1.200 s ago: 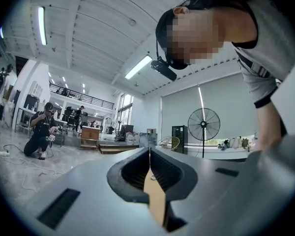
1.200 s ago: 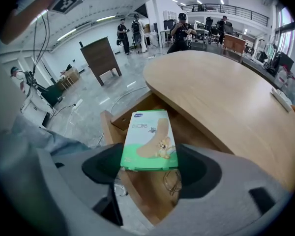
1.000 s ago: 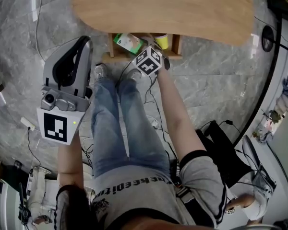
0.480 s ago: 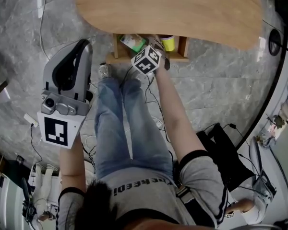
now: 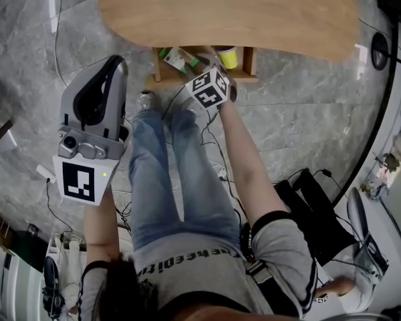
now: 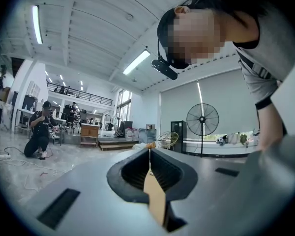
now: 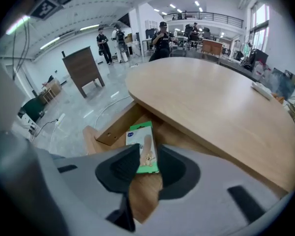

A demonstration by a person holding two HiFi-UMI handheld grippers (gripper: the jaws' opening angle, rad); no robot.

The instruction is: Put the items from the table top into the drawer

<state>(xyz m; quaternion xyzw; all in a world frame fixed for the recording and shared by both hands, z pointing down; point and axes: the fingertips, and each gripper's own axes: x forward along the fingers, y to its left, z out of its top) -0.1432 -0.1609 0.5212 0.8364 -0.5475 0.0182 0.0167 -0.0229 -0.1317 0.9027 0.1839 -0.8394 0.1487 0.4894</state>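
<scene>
Your right tool [image 7: 149, 156]: jaws just closed partway, gripping nothing, over green box [image 7: 140, 135] in drawer [image 7: 115, 128] (left tool [image 6: 149, 156] closed, empty).

We see a bright, evenly lit hall: long ceiling strip lights [image 6: 136, 62] overhead, no hard shadows. The desk [image 5: 227, 12] carries a soft sheen, and the drawer [image 5: 248, 62] under it lies in shade. The left gripper view and the right gripper view bow hard at the edges, fading into black corners
</scene>
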